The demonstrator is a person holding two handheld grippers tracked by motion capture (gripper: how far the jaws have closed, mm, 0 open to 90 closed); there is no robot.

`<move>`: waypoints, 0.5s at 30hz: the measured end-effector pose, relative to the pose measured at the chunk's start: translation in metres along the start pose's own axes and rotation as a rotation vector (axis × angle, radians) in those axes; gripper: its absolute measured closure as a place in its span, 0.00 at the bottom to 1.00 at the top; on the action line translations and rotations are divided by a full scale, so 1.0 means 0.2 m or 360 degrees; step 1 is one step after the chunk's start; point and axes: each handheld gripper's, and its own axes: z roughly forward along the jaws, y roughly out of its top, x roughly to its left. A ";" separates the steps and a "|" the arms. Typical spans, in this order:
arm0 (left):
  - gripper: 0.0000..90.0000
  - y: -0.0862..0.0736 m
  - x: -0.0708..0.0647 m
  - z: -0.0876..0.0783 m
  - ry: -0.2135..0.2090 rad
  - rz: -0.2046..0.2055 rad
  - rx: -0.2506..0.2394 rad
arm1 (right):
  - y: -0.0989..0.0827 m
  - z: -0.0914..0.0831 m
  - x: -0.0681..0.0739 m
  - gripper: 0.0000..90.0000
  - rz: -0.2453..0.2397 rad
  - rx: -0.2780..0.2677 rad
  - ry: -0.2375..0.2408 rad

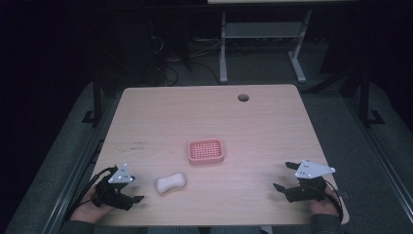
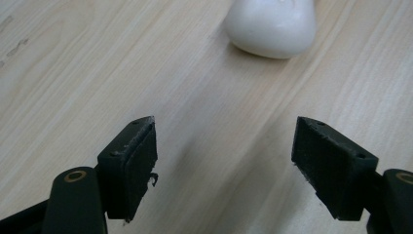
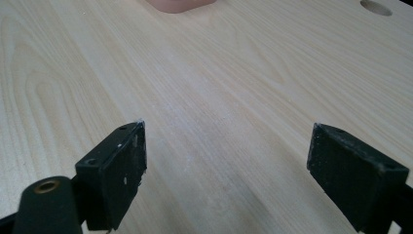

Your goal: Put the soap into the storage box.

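This is looking like a lab or office workspace: a pale wood-grain tabletop [image 1: 253,122] with a round cable hole [image 1: 243,97] is standing on grey carpet [image 1: 336,126], cables [image 1: 168,68] are trailing across the floor behind it, and the white metal legs of another desk [image 1: 223,48] are showing in the dim background.

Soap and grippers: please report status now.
Both grippers, left and right, open, empty. Soap on table, near left gripper. Pink dish empty. Path clear.
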 end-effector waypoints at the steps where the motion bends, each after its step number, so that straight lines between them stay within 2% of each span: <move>1: 0.27 0.00 0.00 0.00 0.0000 0.0000 0.0000 | 0.00 0.00 0.00 0.15 0.0000 0.0000 0.0000; 15: 0.27 0.03 -0.02 0.02 -0.0040 0.0022 0.0012 | 0.00 0.00 0.00 0.15 0.0005 0.0005 -0.0005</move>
